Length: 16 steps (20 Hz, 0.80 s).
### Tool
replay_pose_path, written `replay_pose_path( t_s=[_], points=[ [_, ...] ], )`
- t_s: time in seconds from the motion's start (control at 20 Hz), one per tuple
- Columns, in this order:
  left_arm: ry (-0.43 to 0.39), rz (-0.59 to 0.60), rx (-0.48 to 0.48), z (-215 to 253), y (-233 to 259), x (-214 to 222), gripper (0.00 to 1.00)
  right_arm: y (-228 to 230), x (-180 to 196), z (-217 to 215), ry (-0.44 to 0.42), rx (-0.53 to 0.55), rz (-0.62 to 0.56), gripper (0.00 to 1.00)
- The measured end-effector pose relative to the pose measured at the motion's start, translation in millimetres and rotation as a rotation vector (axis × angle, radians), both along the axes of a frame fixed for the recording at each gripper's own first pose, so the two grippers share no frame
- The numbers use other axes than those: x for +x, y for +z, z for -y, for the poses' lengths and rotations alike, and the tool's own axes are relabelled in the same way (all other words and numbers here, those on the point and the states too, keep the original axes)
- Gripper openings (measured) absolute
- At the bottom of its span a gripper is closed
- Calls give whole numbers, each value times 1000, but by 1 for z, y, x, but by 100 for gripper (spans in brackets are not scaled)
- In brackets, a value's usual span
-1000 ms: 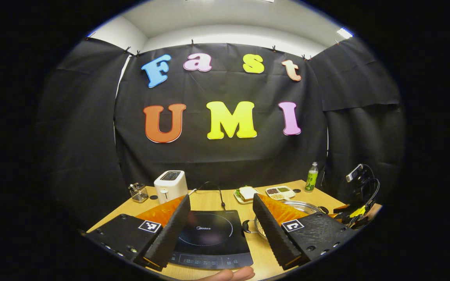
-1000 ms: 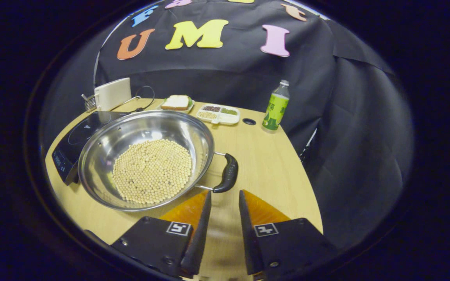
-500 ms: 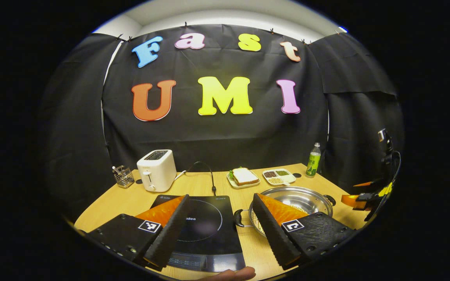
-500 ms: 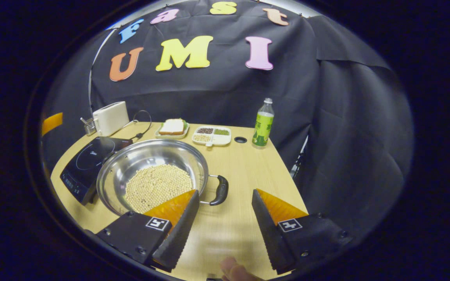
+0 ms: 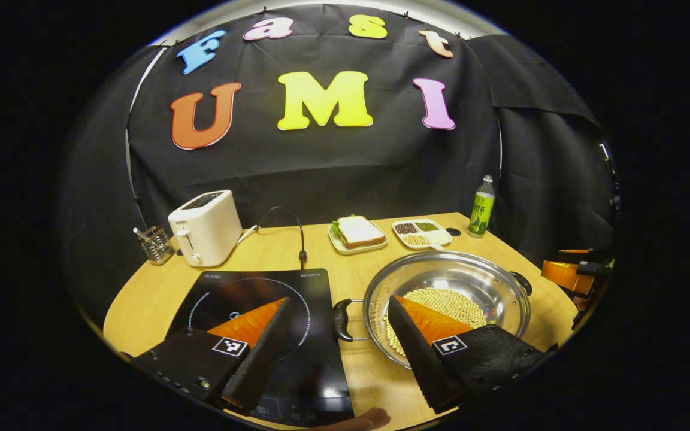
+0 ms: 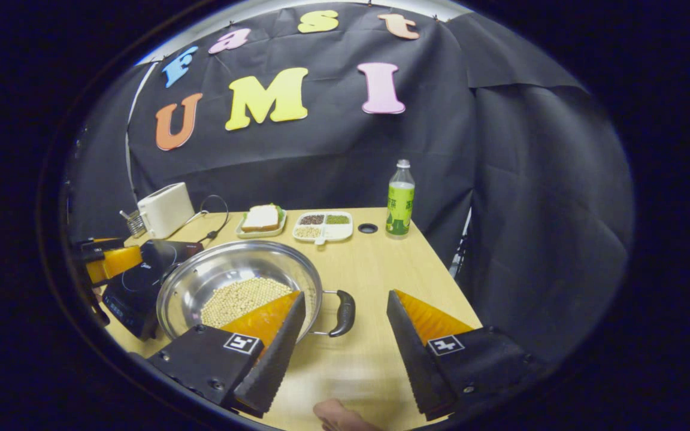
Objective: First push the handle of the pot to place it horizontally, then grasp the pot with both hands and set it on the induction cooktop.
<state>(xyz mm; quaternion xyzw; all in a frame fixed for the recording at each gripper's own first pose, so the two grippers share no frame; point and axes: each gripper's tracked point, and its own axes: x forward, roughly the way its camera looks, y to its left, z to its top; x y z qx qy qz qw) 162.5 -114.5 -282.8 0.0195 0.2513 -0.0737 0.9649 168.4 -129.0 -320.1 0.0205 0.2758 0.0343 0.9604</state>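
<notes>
The pot [image 5: 447, 299] is not yet grasped and sits beside the cooktop [image 5: 261, 335]. Both hand-held grippers, left [image 5: 333, 353] and right [image 6: 345, 353], are held wide open and empty, each framing a handle.

Shiny metal pot [image 5: 489, 287] with black plastic handles; beside the pot, a glossy black cooktop [image 5: 321, 287] on a matt wooden table [image 6: 381, 263].

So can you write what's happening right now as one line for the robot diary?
phase: approach | left gripper: open, near pot handle | right gripper: open, near other handle | pot: on table beside cooktop, holds beans
</notes>
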Motion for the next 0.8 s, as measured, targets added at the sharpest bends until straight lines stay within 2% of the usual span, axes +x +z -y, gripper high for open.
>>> replay_pose_path(
  t_s=[0.35,0.6,0.65,0.8],
  points=[
    [-22,-152,19,14,-54,16,97,-39,19,-11,-18,109,-85,84],
    [-13,-198,12,17,-66,31,93,-54,29,-26,15,131,-124,82],
    [-1,-207,12,14,-69,31,89,-57,30,-26,14,133,-132,83],
    [17,-226,2,13,-72,32,64,-70,33,-28,11,141,-159,83]
  ],
)
